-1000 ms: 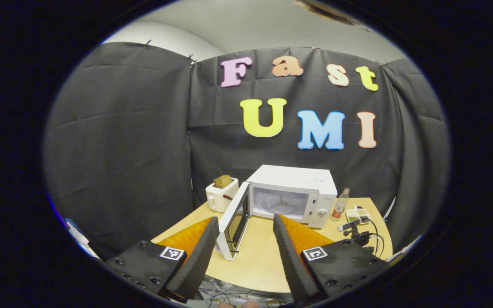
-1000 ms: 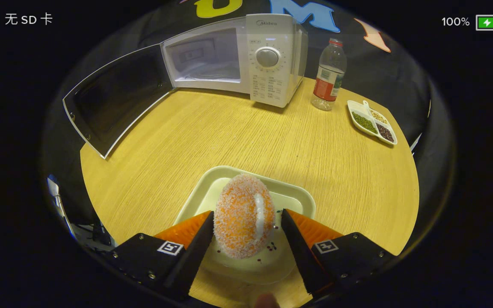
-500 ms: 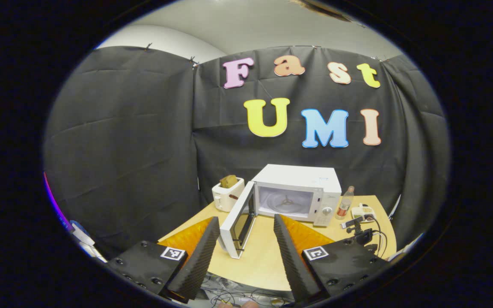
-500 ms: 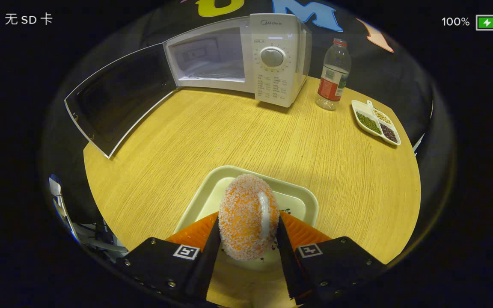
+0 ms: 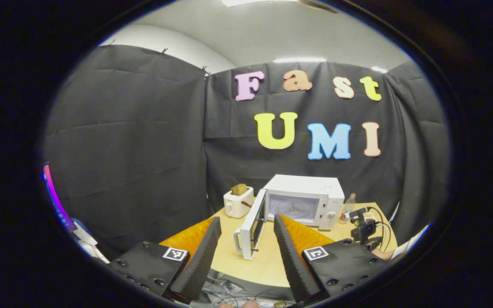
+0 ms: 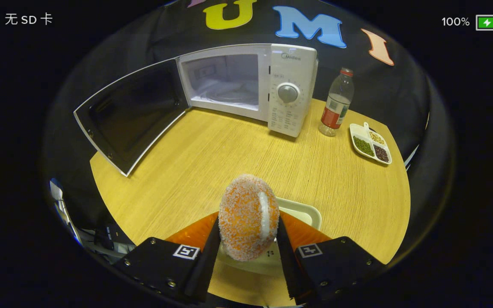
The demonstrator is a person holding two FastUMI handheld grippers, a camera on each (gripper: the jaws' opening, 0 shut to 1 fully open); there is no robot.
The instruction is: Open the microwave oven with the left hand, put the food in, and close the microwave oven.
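Your right gripper has black ridged pads backed in orange, with 2 black-and-white square markers on its black body. Between them sits the food, orange under white sugary speckles with 1 white stripe. Under it is a pale cream tray on the yellow wood-grain table. Beyond the tray stands the white microwave with its grey dial and dark-windowed door. Right of the microwave are a clear bottle with red cap and label, and a white dish of green, tan and dark beans.

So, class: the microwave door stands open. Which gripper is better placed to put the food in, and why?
Right. The right gripper is shut on the sugared bun, facing the open microwave. The left gripper is open, empty and farther back.
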